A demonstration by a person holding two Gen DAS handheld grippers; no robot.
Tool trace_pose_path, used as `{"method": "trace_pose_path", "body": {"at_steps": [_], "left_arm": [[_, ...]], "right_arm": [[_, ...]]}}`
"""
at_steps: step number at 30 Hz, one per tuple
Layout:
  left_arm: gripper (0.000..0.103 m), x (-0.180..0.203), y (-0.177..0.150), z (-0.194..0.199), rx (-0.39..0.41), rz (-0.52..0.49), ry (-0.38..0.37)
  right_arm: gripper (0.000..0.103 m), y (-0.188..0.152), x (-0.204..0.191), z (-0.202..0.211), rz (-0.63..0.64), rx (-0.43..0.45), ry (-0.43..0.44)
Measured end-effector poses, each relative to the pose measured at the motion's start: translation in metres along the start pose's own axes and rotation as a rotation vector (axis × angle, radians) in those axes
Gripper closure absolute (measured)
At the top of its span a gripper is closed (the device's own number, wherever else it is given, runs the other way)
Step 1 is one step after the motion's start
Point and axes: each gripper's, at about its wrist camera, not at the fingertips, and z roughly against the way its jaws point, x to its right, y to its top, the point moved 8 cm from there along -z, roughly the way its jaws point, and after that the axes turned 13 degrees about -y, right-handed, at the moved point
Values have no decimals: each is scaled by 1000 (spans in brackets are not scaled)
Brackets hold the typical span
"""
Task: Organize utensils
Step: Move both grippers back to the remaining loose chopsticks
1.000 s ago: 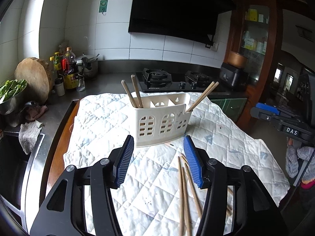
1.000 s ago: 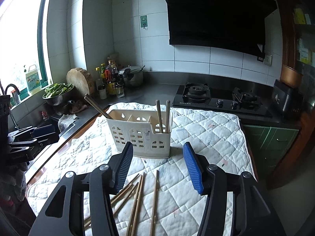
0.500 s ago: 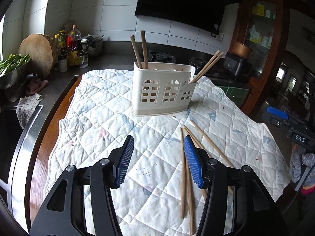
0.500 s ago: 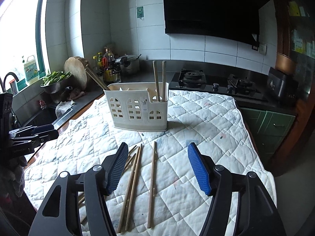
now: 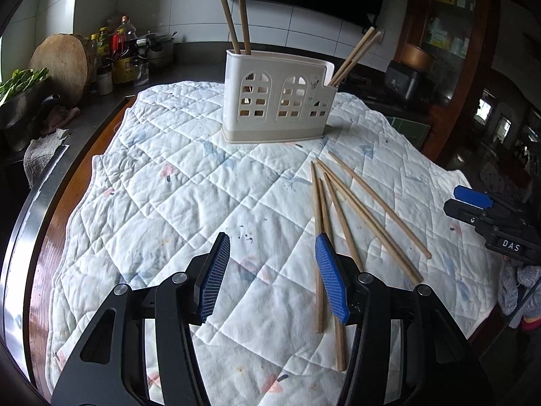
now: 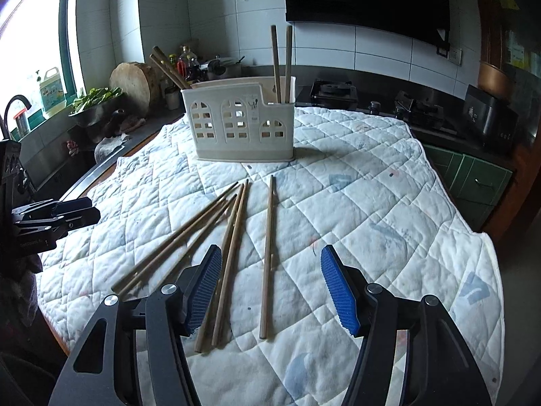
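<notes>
Hovering both tongs over loose chopsticks (image 6: 268,253) near me; right gripper (image 6: 270,287) closing, still empty, left gripper (image 5: 270,270) spread, aiming for far caddy (image 6: 241,125).

The surface (image 5: 50,237) shows as a reddish-brown wooden top with a metal edge along its left side, and nearly all of it is covered by a white quilted cloth (image 5: 175,196) (image 6: 389,209), stitched in diamonds and marked with faint coloured stains. On the cloth's far part stands a cream utensil holder (image 5: 277,108) (image 6: 240,128) with arched window cut-outs, upright on its base. Nearer, a loose group of wooden chopsticks (image 5: 341,216) (image 6: 209,237) lies flat on the cloth, fanned out with their far ends close together. One single chopstick (image 6: 268,253) rests slightly apart from that group, pointing roughly toward the holder.
</notes>
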Motion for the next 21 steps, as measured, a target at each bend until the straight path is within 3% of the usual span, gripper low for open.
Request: {"method": "trace_pose_path", "body": {"at_steps": [9, 21], "left_arm": [[52, 13, -32, -20, -70, -5, -23], [86, 25, -45, -46, -137, -30, -44]], "right_arm": [[61, -30, -10, -19, 26, -77, 12], [72, -39, -17, -27, 35, -111, 26]]}}
